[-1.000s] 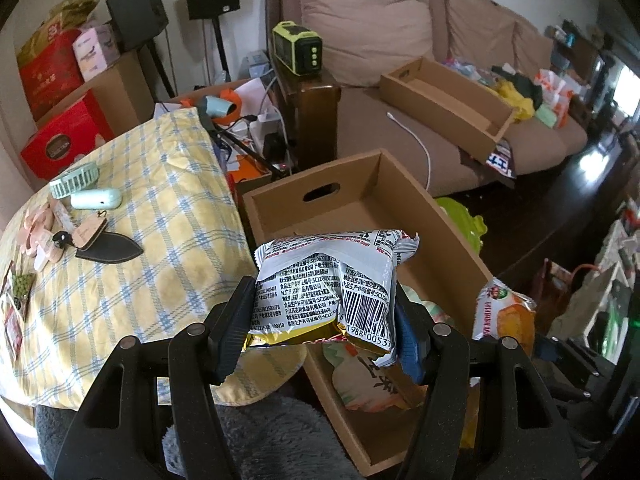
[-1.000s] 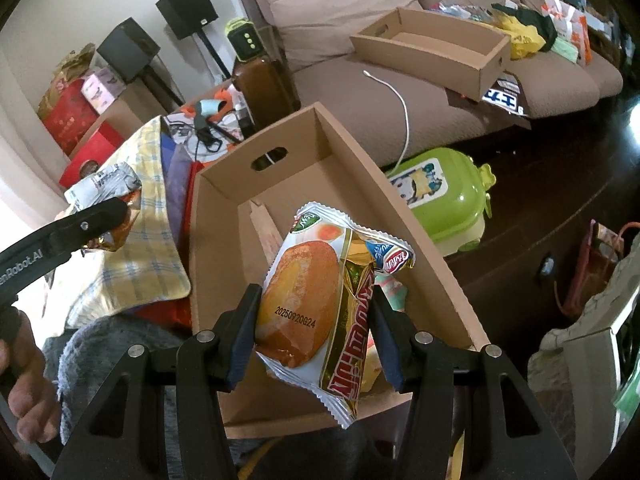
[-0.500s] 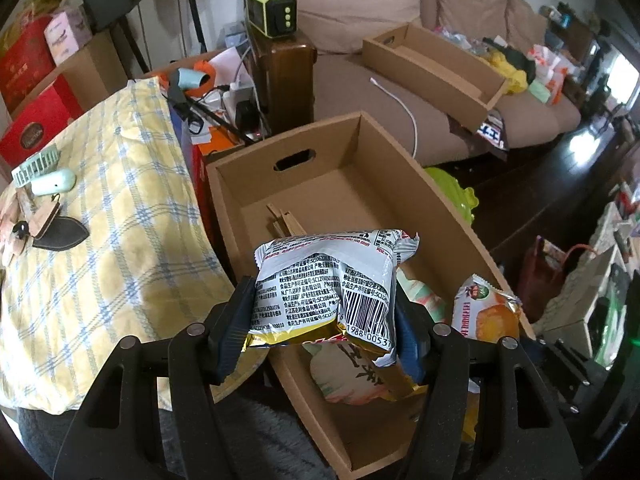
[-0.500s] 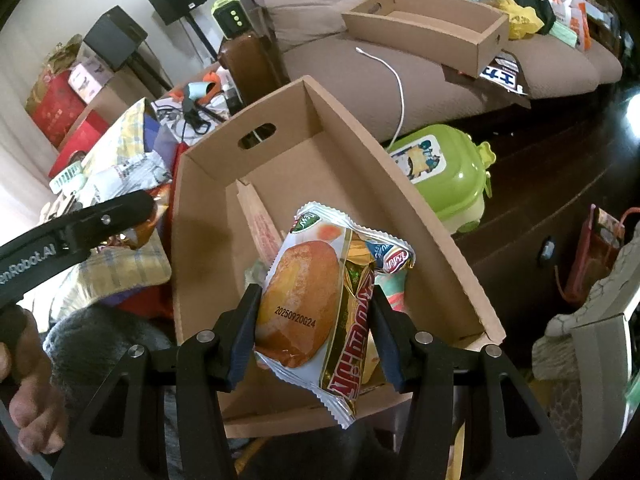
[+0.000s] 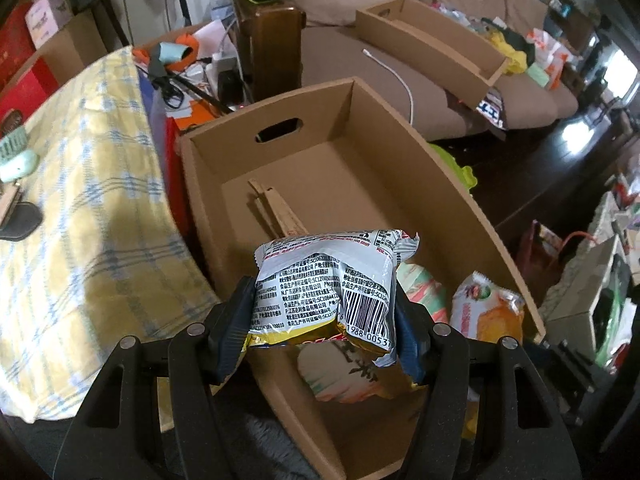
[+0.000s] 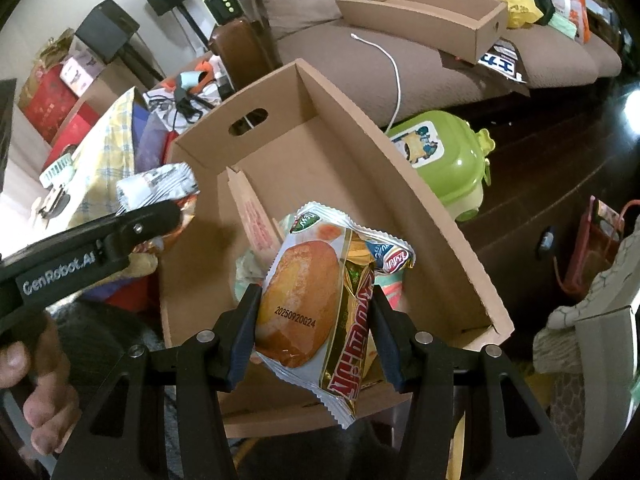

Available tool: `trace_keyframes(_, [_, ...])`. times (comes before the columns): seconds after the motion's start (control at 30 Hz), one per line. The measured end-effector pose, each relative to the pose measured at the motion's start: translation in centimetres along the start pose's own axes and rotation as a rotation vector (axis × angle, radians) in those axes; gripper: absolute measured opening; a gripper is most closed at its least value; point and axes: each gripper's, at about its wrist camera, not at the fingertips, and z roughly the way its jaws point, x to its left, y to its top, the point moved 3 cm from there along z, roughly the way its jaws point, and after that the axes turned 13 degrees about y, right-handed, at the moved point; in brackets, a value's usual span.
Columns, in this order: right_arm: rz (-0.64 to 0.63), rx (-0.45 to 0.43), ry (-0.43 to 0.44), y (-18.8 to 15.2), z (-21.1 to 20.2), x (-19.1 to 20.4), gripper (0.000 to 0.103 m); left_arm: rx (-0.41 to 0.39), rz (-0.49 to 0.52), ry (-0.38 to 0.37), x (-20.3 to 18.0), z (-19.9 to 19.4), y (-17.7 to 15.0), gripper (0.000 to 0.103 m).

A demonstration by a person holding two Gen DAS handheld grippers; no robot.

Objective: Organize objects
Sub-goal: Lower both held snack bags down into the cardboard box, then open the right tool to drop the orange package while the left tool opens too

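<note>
The left gripper [image 5: 324,316] is clenched on a silver snack packet [image 5: 332,280] above the near end of the cardboard box [image 5: 472,208]. The right gripper [image 6: 314,320] grips an orange cake packet [image 6: 304,300] over that box's near end.

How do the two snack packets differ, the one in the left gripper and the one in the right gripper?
The silver packet in the left gripper shows small printed text and a barcode; the cake packet in the right gripper shows a golden cake picture and a date code. The silver packet is held alone; the cake packet is clamped together with a gold wrapper. Both hang above the cardboard box.
</note>
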Motion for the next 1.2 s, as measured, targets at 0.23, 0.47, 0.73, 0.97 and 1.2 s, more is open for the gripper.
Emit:
trace_keyframes(0.23, [0.007, 0.022, -0.012, -0.4, 0.6, -0.9, 0.054, 0.015, 0.009, -0.02, -0.7, 1.8, 0.3, 0.06])
trace_keyframes(0.47, [-0.015, 0.056, -0.027, -0.8, 1.7, -0.8, 0.054, 0.037, -0.042, -0.049, -0.5, 3.3, 0.8, 0.06])
trace_keyframes(0.73, [-0.032, 0.058, -0.034, -1.0, 2.0, -0.6, 0.054, 0.057, -0.04, -0.121, -0.9, 3.4, 0.5, 0.06])
trace_keyframes(0.97, [-0.032, 0.059, -0.034, -0.9, 2.1, -0.6, 0.054, 0.095, -0.076, -0.153, -0.5, 3.9, 0.5, 0.06])
trace_keyframes(1.2, [-0.031, 0.061, -0.033, -0.9, 2.2, -0.6, 0.054, 0.105, -0.084, -0.154, -0.5, 4.1, 0.4, 0.06])
